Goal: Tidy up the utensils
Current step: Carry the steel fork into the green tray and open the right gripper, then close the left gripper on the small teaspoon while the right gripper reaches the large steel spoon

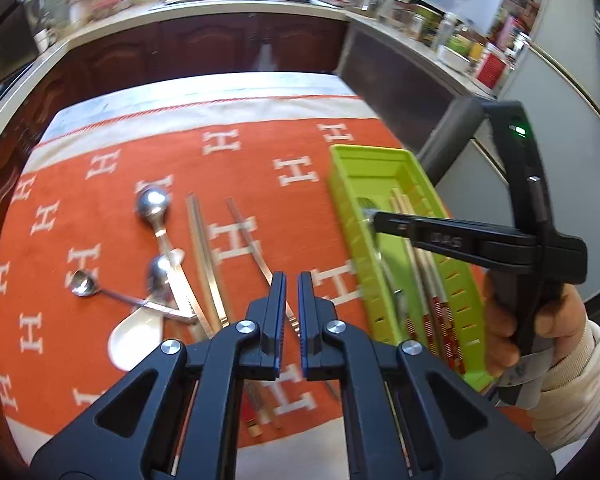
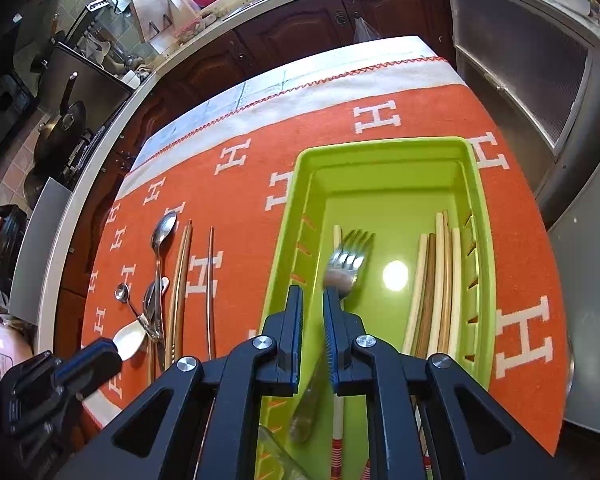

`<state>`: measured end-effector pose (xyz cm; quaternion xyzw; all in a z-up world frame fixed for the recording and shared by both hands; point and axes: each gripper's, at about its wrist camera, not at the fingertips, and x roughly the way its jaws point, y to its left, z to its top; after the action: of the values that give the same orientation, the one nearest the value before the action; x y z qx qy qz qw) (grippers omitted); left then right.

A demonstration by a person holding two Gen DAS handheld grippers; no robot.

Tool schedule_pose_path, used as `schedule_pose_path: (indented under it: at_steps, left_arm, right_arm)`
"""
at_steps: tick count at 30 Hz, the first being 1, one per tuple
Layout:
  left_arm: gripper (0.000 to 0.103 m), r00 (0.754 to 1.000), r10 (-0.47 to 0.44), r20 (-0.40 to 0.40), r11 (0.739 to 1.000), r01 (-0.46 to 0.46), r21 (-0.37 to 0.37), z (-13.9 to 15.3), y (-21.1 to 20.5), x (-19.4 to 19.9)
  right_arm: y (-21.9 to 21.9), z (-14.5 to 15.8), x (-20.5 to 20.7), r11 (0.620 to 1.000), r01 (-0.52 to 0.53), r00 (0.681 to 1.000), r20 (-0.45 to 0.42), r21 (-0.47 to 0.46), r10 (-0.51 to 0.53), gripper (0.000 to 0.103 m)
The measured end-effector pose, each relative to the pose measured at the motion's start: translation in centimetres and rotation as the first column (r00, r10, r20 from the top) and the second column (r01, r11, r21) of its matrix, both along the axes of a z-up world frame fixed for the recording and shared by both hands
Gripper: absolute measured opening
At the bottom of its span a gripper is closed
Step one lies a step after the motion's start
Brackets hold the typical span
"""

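A lime-green utensil tray (image 2: 482, 216) (image 1: 342, 184) lies on the orange cloth. In it are a metal fork (image 2: 350, 258) and several chopsticks (image 2: 440, 288). My right gripper (image 2: 313, 294) hangs over the tray's left part; its jaws stand slightly apart and the fork lies loose beneath them. It also shows in the left wrist view (image 1: 374, 220). My left gripper (image 1: 292, 280) is open by a narrow gap and empty above the cloth. To its left lie metal spoons (image 1: 152, 204), a small spoon (image 1: 82, 282), a white ceramic spoon (image 1: 136, 338) and metal chopsticks (image 1: 204, 248).
The orange cloth with white H marks (image 1: 260, 148) covers the table. Dark wooden cabinets (image 1: 204, 46) and a cluttered counter run behind it. A grey appliance (image 2: 528, 64) stands to the right of the table.
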<state>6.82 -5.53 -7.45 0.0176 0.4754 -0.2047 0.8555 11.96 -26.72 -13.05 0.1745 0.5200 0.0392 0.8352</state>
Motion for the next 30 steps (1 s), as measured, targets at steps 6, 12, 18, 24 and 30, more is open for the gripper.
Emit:
schedule_pose_path:
  at_steps: [6, 12, 18, 24, 30]
  left_arm:
    - [0.003, 0.997, 0.068, -0.030, 0.998, -0.068, 0.012, -0.9, 2.8, 0.0]
    - [0.003, 0.996, 0.078, -0.037, 0.997, -0.077, 0.020, -1.4, 3.6, -1.2]
    - [0.003, 0.997, 0.078, -0.017, 0.997, -0.078, 0.018, -0.8, 4.3, -2.5]
    - [0.003, 0.996, 0.086, -0.015, 0.996, -0.086, 0.009, -0.6, 5.4, -3.4]
    - [0.003, 0.994, 0.106, -0.013, 0.994, -0.106, -0.013, -0.5, 7.2, -4.0]
  right_arm:
    - [1.2, 0.4, -1.0, 1.000, 0.002, 1.000, 0.004, -0.015, -0.002, 0.011]
    - [2.7, 0.8, -2.7, 1.000, -0.013, 1.000, 0.003, -0.023, 0.013, 0.011]
    - [3.8, 2.3, -4.6, 0.999, -0.027, 0.999, 0.023, -0.026, 0.028, 0.011]
    - [5.5, 3.9, -6.0, 0.997, -0.059, 0.997, 0.036, -0.043, 0.061, 0.011]
    - [8.0, 4.8, -6.5, 0.993, -0.101, 0.994, 0.033, -0.067, 0.103, 0.011]
